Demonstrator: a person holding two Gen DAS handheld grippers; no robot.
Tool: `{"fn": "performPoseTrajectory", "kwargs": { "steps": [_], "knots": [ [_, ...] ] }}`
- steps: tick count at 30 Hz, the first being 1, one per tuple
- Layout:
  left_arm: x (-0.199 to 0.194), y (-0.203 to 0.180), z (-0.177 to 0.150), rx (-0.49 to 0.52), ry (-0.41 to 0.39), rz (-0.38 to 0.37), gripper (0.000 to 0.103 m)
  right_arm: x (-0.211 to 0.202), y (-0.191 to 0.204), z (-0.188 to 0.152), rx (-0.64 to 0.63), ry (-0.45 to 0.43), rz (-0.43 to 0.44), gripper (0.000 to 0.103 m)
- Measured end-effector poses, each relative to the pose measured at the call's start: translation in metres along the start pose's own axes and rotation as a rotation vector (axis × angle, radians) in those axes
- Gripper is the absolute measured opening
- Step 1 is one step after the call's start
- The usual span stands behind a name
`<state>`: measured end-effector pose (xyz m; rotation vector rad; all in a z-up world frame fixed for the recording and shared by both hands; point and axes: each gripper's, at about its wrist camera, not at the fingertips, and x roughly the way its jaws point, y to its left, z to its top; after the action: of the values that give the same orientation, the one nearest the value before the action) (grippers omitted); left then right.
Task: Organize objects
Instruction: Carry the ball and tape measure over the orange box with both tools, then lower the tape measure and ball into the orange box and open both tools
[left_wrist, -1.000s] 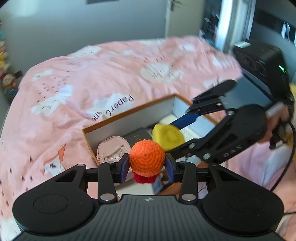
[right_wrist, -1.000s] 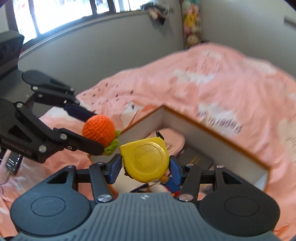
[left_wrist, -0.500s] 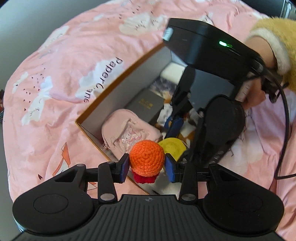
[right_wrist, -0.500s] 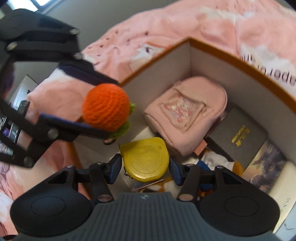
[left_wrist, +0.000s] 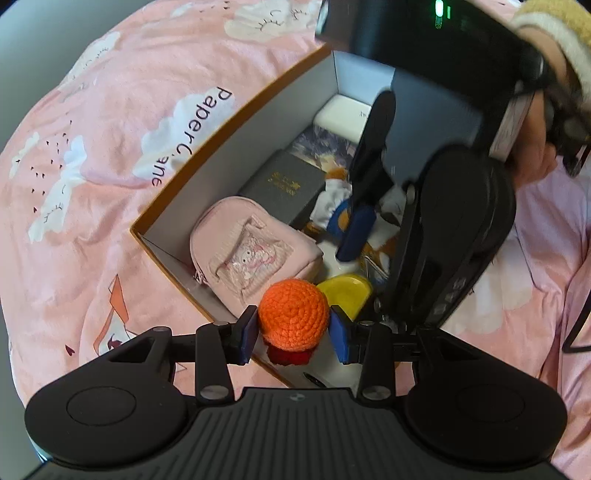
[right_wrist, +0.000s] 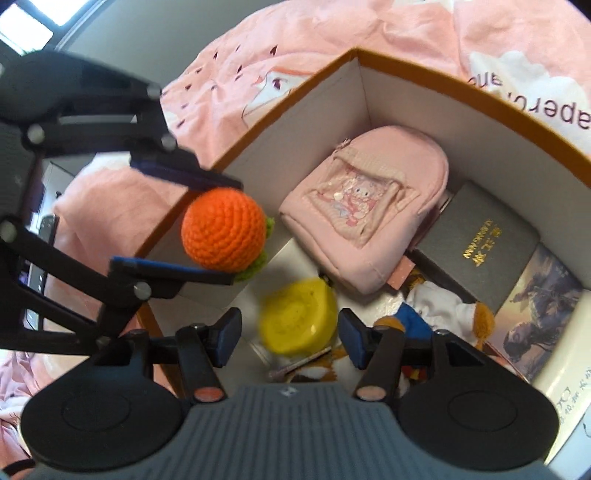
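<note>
Half a second ago my right gripper (right_wrist: 286, 334) was clamped on the yellow case (right_wrist: 298, 320); now its fingers (right_wrist: 351, 341) stand apart and the case, blurred, sits loose between and just beyond them, low inside the box (right_wrist: 461, 85). My left gripper (left_wrist: 293, 334) has kept its squeeze on the orange ball (left_wrist: 293, 319), which hangs over the near corner of the box with a green crochet leaf showing under it in the right view.

I hold both grippers tilted steeply down into the box, the right one reaching in from the far side with my hand (left_wrist: 532, 144) high behind it. The box rests on the pink bed cover (left_wrist: 92, 166). Inside, a pink pouch (right_wrist: 364, 218) lies in the corner, a grey book (right_wrist: 478, 247) touches its side, and a stuffed toy (right_wrist: 436, 308) lies beside the case. A white block (left_wrist: 341, 118) sits at the far end.
</note>
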<state>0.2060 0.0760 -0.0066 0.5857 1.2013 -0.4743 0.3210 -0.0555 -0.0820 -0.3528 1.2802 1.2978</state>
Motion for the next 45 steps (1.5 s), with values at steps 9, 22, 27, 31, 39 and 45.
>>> {"fn": "performPoseTrajectory", "kwargs": {
  "steps": [9,22,27,31,39,45],
  "knots": [
    [0.010,-0.006,0.006,-0.007,0.071,0.006,0.046,-0.052,0.003,-0.014,0.060,-0.195,-0.080,0.066],
    [0.024,-0.012,0.017,-0.065,0.169,0.090,0.053,-0.084,-0.013,-0.043,0.136,-0.294,-0.134,0.066],
    [0.021,-0.020,0.018,-0.028,0.164,0.141,0.054,-0.086,-0.011,-0.052,0.138,-0.300,-0.139,0.066],
    [0.009,-0.019,0.015,-0.058,0.117,0.164,0.054,-0.092,-0.006,-0.058,0.136,-0.318,-0.144,0.066],
    [-0.053,-0.027,0.001,-0.234,-0.147,0.179,0.054,-0.119,0.017,-0.079,0.132,-0.393,-0.218,0.068],
    [-0.105,-0.051,-0.008,-0.400,-0.385,0.236,0.054,-0.151,0.050,-0.107,0.112,-0.534,-0.384,0.075]
  ]
}}
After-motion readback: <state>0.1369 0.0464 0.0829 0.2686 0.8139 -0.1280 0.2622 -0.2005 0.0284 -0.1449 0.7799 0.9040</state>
